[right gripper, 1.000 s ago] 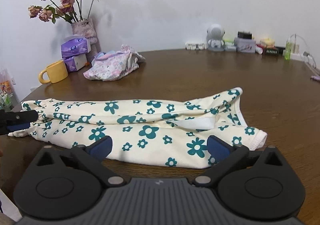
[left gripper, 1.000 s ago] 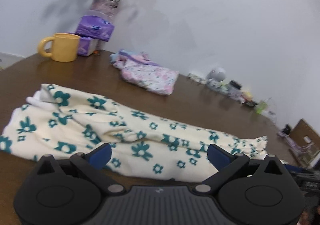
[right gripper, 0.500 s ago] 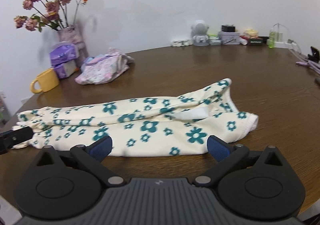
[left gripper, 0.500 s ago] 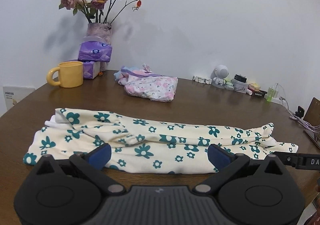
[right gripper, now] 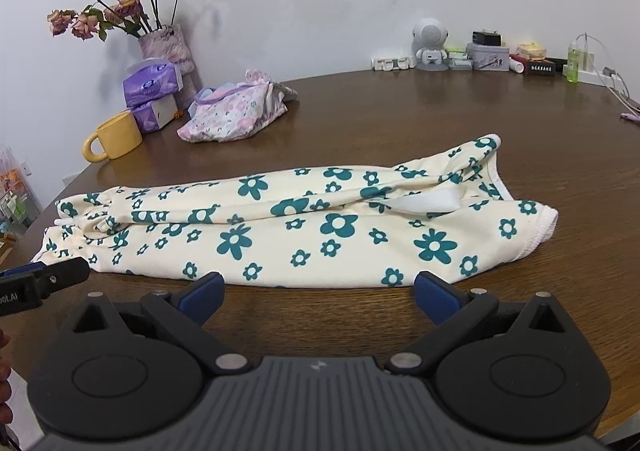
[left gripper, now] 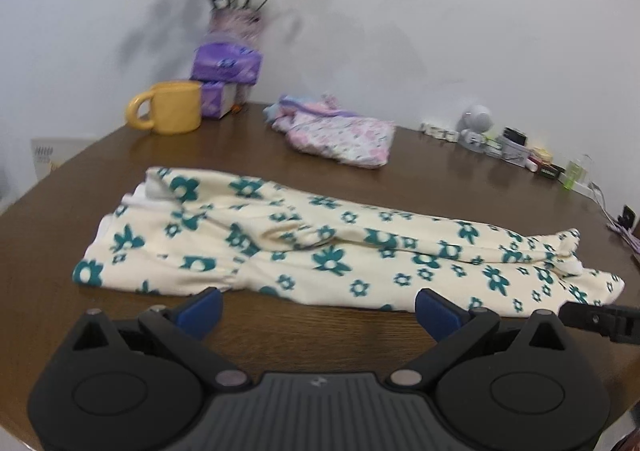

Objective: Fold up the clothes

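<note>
Floral garment (right gripper: 304, 223) lay long axis left-right on the worktop (right gripper: 400, 119), just beyond both grippers: left gripper (left gripper: 316, 309), right gripper (right gripper: 316, 297), jaws wide, empty.

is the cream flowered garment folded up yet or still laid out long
Laid out long. The cream flowered garment lies as one narrow strip across the table, doubled lengthwise, its ends not brought together.

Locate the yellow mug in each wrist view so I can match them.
Left wrist: yellow mug upper left, at the far table edge, handle pointing left.
Right wrist: yellow mug far left, mid-height.
Shared landmark: purple tissue packs directly behind the mug in both views.
</note>
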`<act>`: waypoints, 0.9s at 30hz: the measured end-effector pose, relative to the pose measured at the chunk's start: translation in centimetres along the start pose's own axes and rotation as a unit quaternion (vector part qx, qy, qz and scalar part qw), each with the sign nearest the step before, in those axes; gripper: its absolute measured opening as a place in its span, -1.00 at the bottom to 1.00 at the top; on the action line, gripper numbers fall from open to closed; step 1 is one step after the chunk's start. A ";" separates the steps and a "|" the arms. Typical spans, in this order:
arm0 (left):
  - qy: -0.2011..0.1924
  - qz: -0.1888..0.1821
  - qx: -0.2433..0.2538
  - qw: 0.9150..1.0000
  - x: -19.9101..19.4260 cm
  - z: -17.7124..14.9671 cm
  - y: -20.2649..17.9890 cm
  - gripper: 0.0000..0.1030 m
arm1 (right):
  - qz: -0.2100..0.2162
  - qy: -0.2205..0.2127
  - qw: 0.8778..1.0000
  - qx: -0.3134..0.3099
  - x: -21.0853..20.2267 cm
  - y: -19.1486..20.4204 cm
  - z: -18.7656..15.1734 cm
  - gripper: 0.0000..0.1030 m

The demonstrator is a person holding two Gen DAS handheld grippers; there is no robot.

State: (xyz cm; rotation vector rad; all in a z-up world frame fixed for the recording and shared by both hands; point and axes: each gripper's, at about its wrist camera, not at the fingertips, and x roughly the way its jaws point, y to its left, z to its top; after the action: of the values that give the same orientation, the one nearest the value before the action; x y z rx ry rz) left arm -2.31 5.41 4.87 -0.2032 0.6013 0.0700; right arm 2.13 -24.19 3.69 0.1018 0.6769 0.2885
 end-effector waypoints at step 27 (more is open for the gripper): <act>0.019 0.056 -0.163 0.985 2.3 2.0 6.5 0.97 | -0.030 -0.046 0.998 -0.010 4.2 -1.2 4.8 0.99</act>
State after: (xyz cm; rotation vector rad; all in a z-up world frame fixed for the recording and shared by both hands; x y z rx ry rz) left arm -0.08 12.16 4.04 -0.4900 0.6373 0.2750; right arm 8.51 -24.09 4.66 0.0744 0.5841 0.2321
